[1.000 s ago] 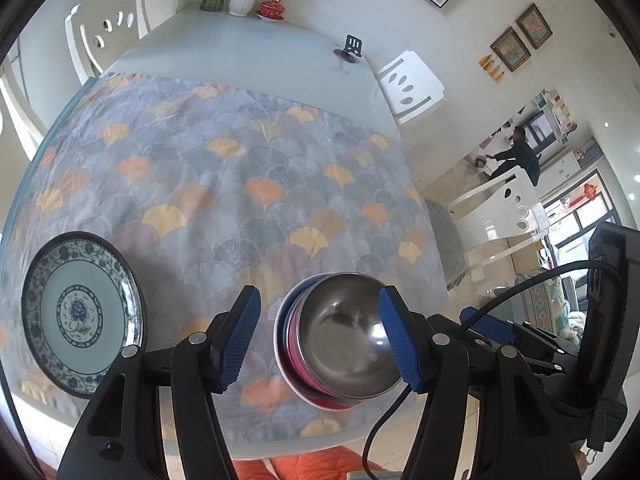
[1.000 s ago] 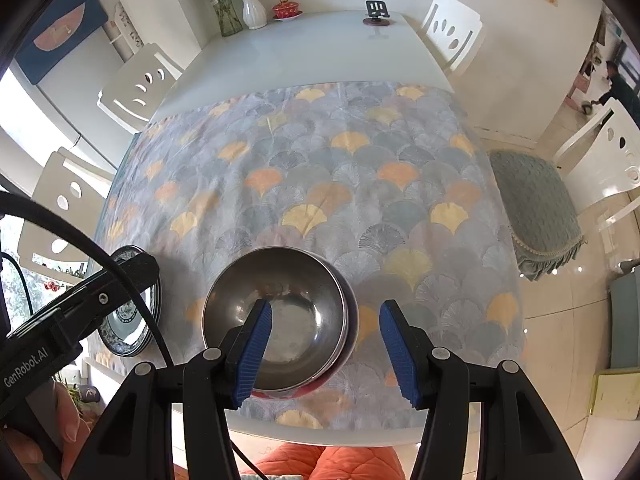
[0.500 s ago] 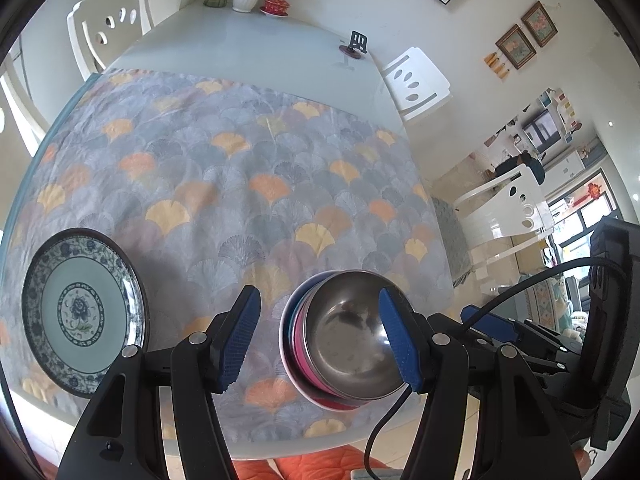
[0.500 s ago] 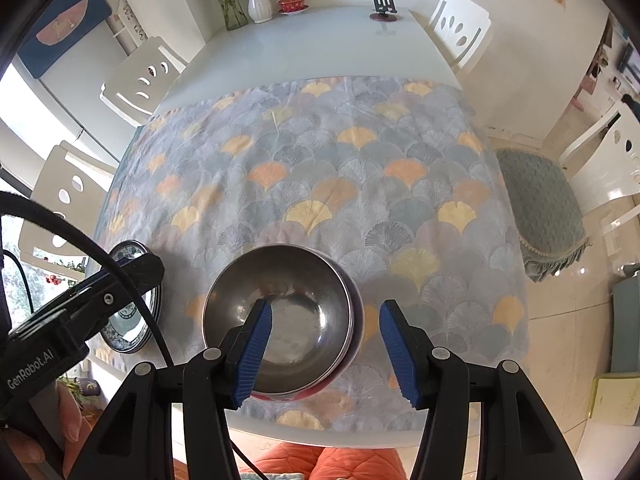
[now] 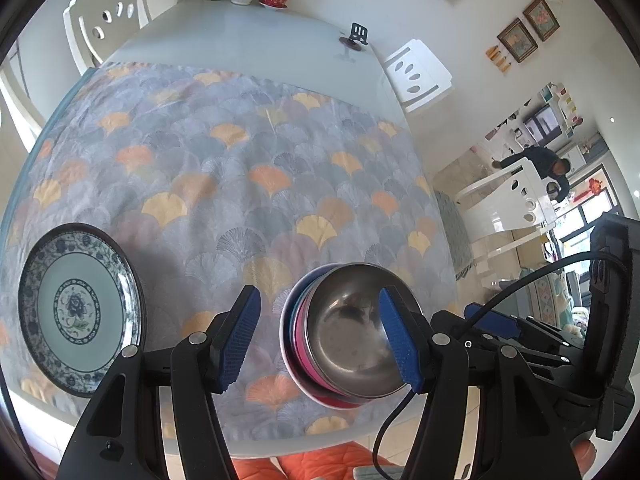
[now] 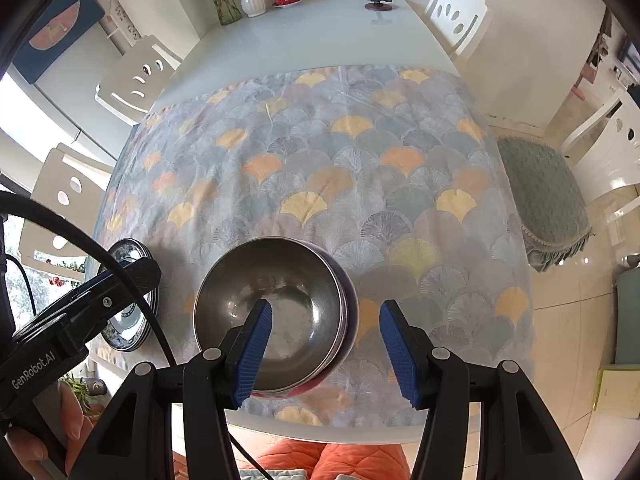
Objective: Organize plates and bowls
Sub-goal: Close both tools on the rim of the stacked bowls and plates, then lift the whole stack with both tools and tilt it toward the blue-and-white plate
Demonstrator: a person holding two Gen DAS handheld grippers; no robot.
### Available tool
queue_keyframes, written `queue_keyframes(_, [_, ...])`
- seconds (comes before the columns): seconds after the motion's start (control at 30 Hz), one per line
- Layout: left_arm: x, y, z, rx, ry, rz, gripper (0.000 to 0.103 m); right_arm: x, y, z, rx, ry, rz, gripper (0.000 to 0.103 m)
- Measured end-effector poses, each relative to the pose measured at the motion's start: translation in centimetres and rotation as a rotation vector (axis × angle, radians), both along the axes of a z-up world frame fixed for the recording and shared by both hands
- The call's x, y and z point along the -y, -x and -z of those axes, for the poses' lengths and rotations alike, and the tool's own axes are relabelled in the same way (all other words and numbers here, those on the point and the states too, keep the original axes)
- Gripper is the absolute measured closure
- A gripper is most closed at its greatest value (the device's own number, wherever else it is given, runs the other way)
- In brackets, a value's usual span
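Steel bowl stack (image 6: 276,316) at 10 o'clock of right gripper (image 6: 326,350), nearer than left gripper (image 5: 320,340); both half-open, empty.

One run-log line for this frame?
left gripper: open | right gripper: open | nested steel bowl stack: on tablecloth | blue-patterned plate: beside, apart

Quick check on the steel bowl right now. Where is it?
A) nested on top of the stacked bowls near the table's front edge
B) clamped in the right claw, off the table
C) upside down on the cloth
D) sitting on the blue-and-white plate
A. The steel bowl sits open side up inside a pink bowl, apart from the blue-and-white plate, and both claws are open, gripping nothing.
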State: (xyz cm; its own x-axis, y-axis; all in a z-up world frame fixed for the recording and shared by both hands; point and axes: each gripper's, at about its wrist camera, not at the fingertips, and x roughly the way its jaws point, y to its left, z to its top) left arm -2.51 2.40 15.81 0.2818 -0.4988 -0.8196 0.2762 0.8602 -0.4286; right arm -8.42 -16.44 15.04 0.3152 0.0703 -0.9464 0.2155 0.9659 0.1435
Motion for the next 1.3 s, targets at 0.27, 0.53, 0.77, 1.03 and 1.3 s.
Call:
queue_keyframes(0.27, [0.2, 0.0, 0.2, -0.01, 0.002, 0.0, 0.043, -0.1, 0.1, 0.2, -0.005, 0.0, -0.012, 0.049])
queue_keyframes(0.53, [0.0, 0.1, 0.1, 0.002, 0.003, -0.005, 0.043, -0.2, 0.0, 0.1, 0.002, 0.016, -0.019, 0.049])
queue_keyframes(0.77, [-0.2, 0.3, -0.9, 0.056, -0.022, -0.006, 0.043, -0.3, -0.3, 0.1, 0.01, 0.025, -0.03, 0.049])
queue_keyframes(1.03, [0.0, 0.2, -0.4, 0.044, -0.029, 0.003, 0.043, -0.3, -0.4, 0.3, 0.011, 0.028, -0.029, 0.049])
queue_keyframes(1.3, [0.2, 0.3, -0.3, 0.037, -0.032, 0.004, 0.043, -0.2, -0.3, 0.9, 0.0, 0.012, -0.024, 0.049])
